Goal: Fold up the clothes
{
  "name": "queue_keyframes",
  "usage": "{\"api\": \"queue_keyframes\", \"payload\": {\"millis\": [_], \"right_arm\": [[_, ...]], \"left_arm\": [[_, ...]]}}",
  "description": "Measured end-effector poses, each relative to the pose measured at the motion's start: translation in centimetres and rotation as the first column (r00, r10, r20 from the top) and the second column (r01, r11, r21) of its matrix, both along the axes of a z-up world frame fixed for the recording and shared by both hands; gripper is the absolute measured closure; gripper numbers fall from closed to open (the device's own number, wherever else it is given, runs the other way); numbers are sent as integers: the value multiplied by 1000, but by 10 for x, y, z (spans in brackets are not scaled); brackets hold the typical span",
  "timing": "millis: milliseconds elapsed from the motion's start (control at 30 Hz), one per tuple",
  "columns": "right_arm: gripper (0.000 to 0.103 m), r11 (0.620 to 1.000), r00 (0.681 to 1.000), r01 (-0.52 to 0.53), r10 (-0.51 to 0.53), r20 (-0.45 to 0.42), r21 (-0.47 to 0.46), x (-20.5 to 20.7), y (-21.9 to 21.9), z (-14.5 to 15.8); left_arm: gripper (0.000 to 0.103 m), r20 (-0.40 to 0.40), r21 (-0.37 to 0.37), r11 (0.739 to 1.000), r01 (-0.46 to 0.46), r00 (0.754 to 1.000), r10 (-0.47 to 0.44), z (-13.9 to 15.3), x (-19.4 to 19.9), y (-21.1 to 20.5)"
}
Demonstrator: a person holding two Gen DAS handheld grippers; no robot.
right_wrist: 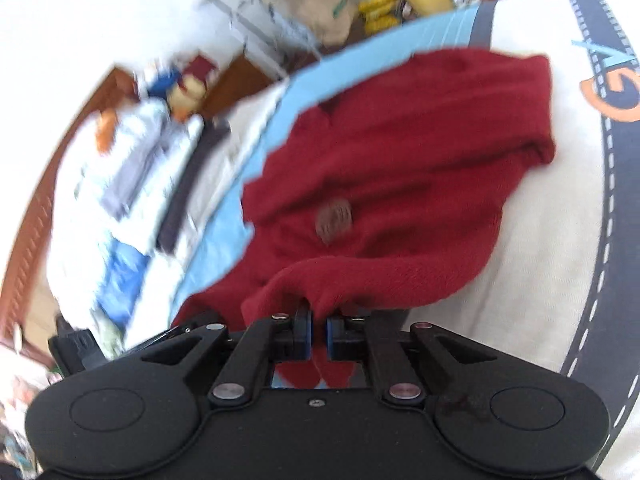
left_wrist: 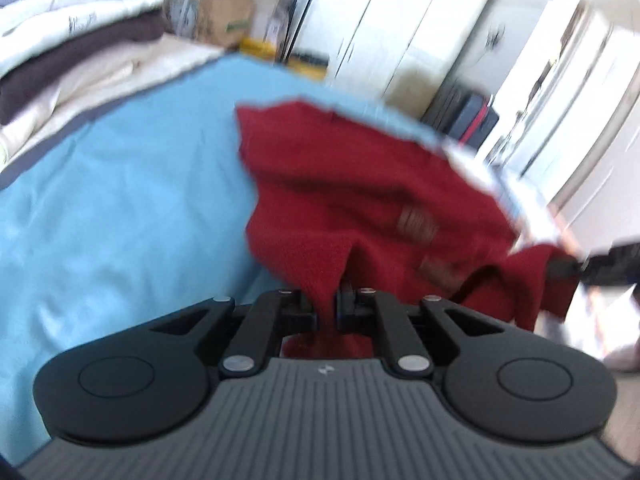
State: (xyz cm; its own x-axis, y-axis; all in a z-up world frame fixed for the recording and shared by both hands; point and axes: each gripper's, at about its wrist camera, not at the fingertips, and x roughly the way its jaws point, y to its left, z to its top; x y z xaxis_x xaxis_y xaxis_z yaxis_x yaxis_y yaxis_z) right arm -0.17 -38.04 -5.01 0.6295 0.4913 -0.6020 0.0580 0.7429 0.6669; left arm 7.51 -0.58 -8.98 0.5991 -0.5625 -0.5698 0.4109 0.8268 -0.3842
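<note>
Both the left gripper (left_wrist: 326,300) and right gripper (right_wrist: 319,330) pinch the red sweater (left_wrist: 344,184), label unreadable.

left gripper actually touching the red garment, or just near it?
Touching. The left wrist view shows the left gripper with a fold of the red garment pinched between its nearly closed fingers, fabric running down through them.

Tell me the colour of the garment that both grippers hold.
Dark red garment, clearest in the right wrist view.

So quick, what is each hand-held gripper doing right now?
Left hand-held gripper: closed on the red garment.
Right hand-held gripper: closed on the same red garment.
</note>
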Motion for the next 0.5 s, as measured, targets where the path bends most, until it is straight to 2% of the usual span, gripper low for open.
{"api": "queue_keyframes", "payload": {"millis": [100, 200, 267, 333, 400, 433, 467, 500], "right_arm": [[94, 997, 998, 68, -68, 15, -38, 10, -12, 10], [94, 989, 989, 149, -149, 11, 9, 42, -39, 18], [95, 979, 979, 204, -205, 16, 21, 70, -56, 28], [95, 966, 966, 256, -255, 54, -25, 97, -65, 42], [94, 949, 941, 314, -308, 139, -26, 119, -75, 45], [90, 939, 915, 345, -336, 223, -2, 124, -80, 38], [73, 920, 881, 390, -382, 280, 30, 124, -85, 23], [53, 903, 870, 428, -426, 249, 49, 125, -89, 6]], "left_arm": [[96, 79, 22, 999, 29, 996, -31, 24, 17, -15], [96, 129, 29, 999, 30, 991, -33, 45, 51, -28], [96, 129, 23, 1000, 18, 991, -21, 54, 86, -40], [96, 153, 58, 998, -3, 988, -6, 61, 122, -59], [95, 161, 97, 995, -22, 987, 7, 58, 157, -81], [92, 143, 116, 993, -30, 990, 13, 51, 174, -91], [90, 109, 143, 988, -57, 993, 42, 41, 189, -99], [90, 57, 173, 981, -85, 995, 77, 28, 202, -104]]}}
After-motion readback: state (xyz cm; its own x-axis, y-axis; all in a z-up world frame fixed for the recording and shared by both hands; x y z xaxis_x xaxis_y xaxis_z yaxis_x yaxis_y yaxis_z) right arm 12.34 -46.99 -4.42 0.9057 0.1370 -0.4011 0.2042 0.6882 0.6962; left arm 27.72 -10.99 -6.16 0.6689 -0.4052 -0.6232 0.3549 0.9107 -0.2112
